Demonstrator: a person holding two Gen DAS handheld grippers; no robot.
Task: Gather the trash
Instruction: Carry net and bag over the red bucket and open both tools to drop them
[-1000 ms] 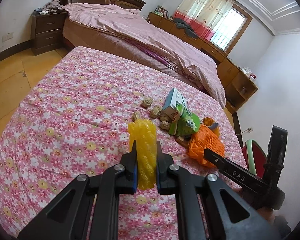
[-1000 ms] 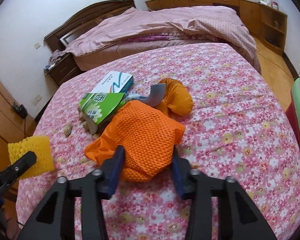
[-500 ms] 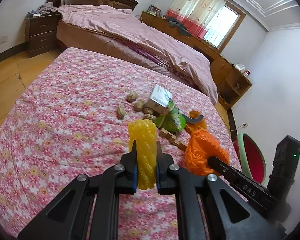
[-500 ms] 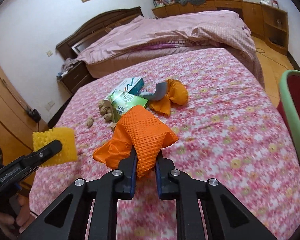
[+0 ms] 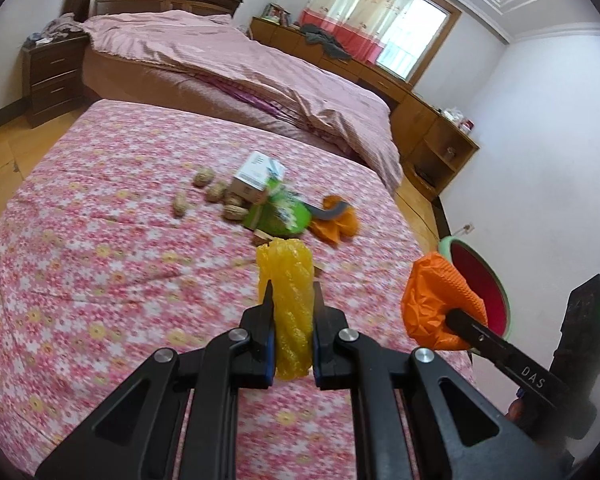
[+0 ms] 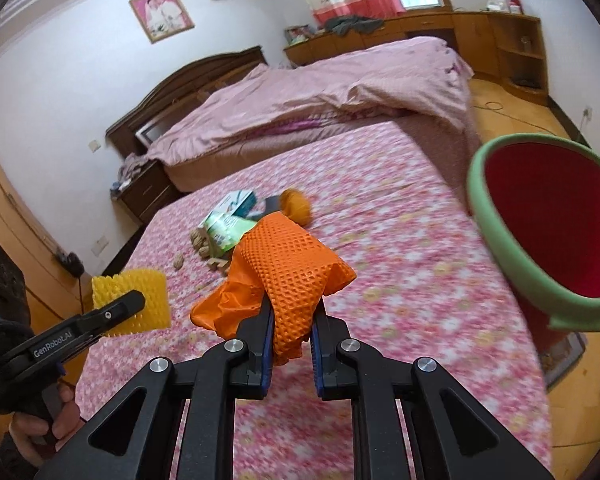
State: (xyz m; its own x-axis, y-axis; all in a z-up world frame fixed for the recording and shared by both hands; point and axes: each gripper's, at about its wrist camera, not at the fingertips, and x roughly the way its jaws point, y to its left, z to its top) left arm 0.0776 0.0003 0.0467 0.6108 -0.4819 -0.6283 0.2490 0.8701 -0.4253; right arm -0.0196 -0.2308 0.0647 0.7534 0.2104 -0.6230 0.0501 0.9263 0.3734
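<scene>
My left gripper [image 5: 292, 300] is shut on a yellow foam net sleeve [image 5: 290, 300], held above the flowered bed cover; it also shows in the right wrist view [image 6: 134, 298]. My right gripper [image 6: 292, 312] is shut on an orange textured glove [image 6: 288, 276], lifted off the bed; it also shows in the left wrist view [image 5: 436, 300]. A red bin with a green rim [image 6: 548, 224] stands off the bed's right side. Left on the bed are a white box [image 5: 258, 174], a green carton [image 5: 280, 216], another orange glove [image 5: 336, 224] and several nuts [image 5: 216, 192].
The pink flowered bed [image 5: 100, 240] fills the foreground. A second bed with a pink quilt [image 5: 240, 68] lies behind it. A dark nightstand [image 5: 54, 76] stands at the back left, wooden cabinets [image 5: 432, 128] along the window wall.
Both grippers have risen and swung right. The right gripper closed on the orange glove and carried it off the bed toward the red bin, which now looms larger.
</scene>
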